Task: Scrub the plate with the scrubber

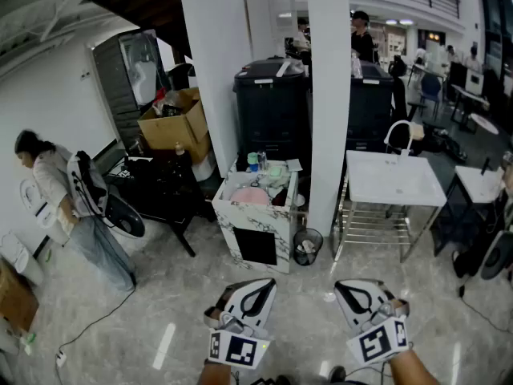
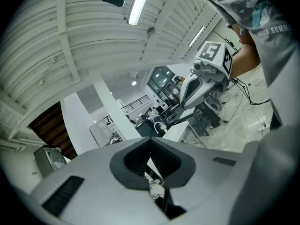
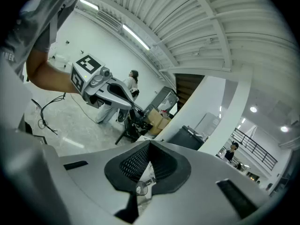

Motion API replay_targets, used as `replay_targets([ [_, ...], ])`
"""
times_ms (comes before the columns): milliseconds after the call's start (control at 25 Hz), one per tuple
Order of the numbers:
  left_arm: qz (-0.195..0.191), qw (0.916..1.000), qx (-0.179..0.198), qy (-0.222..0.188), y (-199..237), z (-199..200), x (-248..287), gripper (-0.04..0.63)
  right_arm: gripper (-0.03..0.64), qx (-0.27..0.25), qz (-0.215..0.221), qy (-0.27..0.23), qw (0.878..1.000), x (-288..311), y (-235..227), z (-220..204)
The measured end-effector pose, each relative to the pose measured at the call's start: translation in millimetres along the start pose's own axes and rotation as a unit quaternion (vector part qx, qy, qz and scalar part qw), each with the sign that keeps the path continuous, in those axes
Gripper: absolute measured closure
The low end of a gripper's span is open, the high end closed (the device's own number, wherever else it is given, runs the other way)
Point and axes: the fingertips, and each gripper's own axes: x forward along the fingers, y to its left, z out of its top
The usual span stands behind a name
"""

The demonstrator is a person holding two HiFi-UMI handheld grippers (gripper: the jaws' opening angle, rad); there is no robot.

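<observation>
Head view has both my grippers low in front of me, well short of the marble stand [image 1: 240, 229]. My left gripper [image 1: 255, 289] has its jaws pressed together with nothing between them; the left gripper view shows the ribbed pads meeting at the tip. My right gripper [image 1: 358, 291] is the same, closed tight and empty, tipped slightly down. The plate [image 1: 250, 195] looks to be the pale pink round shape lying flat in the stand's open top, toward its front. It is small and soft from here, so I cannot read its rim or surface. Behind it in the same top sit a few small containers [image 1: 258, 160] and a pale green item [image 1: 276, 171]; I cannot pick out the scrubber among them. A black bin [image 1: 307, 247] stands on the floor just beside the stand, on its right in this view
</observation>
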Motion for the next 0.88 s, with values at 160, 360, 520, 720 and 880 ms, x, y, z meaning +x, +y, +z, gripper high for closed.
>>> replay_targets([
  [160, 0.0, 1.0, 0.001, 0.002, -0.5, -1.2, -1.6, 0.593, 0.588, 0.001, 0.0, -0.002, 1.0, 0.3, 1.8, -0.4],
  [360, -0.001, 1.0, 0.002, 0.002, 0.6, -2.4, -3.0, 0.594, 0.588, 0.002, -0.001, -0.002, 1.0, 1.4, 2.5, 1.0],
  [520, -0.003, 1.0, 0.002, 0.003, 4.3, -3.8, -2.8, 0.594, 0.588, 0.004, -0.002, -0.003, 1.0, 3.6, 1.3, 4.4],
  [720, -0.005, 1.0, -0.001, 0.003, 3.6, -6.8, -2.5, 0.594, 0.586, 0.017, -0.003, -0.011, 1.0, 5.7, 1.9, 4.5],
  [880, -0.007, 1.0, -0.004, 0.003, 8.9, -14.4, -2.2, 0.594, 0.586, 0.027, -0.003, -0.013, 1.0, 14.0, 1.5, 6.3],
])
